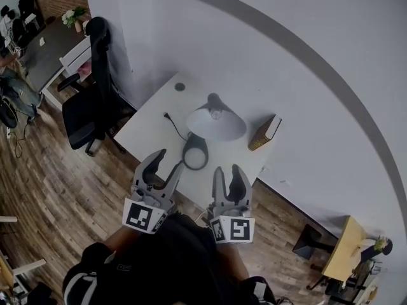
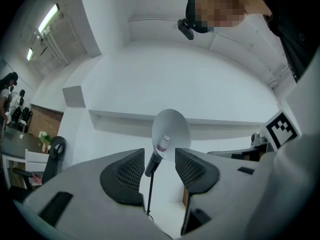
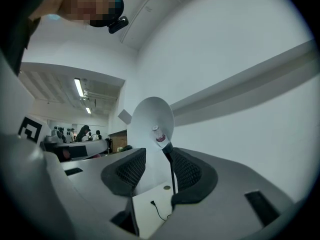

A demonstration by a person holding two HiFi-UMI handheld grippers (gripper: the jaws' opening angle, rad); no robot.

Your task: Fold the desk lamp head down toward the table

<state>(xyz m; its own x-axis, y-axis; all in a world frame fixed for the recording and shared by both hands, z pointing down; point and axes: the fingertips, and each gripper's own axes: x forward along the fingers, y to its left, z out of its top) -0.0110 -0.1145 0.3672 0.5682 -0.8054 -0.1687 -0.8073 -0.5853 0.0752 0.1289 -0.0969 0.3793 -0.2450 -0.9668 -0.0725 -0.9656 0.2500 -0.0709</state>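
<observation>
A desk lamp stands on the white table (image 1: 152,129). Its round black base (image 1: 195,151) is near the front edge. Its pale shade (image 1: 216,122) is tilted up, with the open face and bulb turned toward me. My left gripper (image 1: 168,161) and right gripper (image 1: 227,170) hover side by side at the table's near edge, short of the lamp and touching nothing. In the left gripper view the shade (image 2: 171,129) and thin stem (image 2: 150,189) show far off between the open jaws (image 2: 160,171). The right gripper (image 3: 157,169) is open too, with the shade (image 3: 150,116) beyond it.
A black cord with its plug (image 1: 168,118) lies on the table left of the lamp, and a grommet hole (image 1: 180,87) sits at the far corner. A book (image 1: 264,132) stands at the right against the wall. A black office chair (image 1: 89,100) is left of the table.
</observation>
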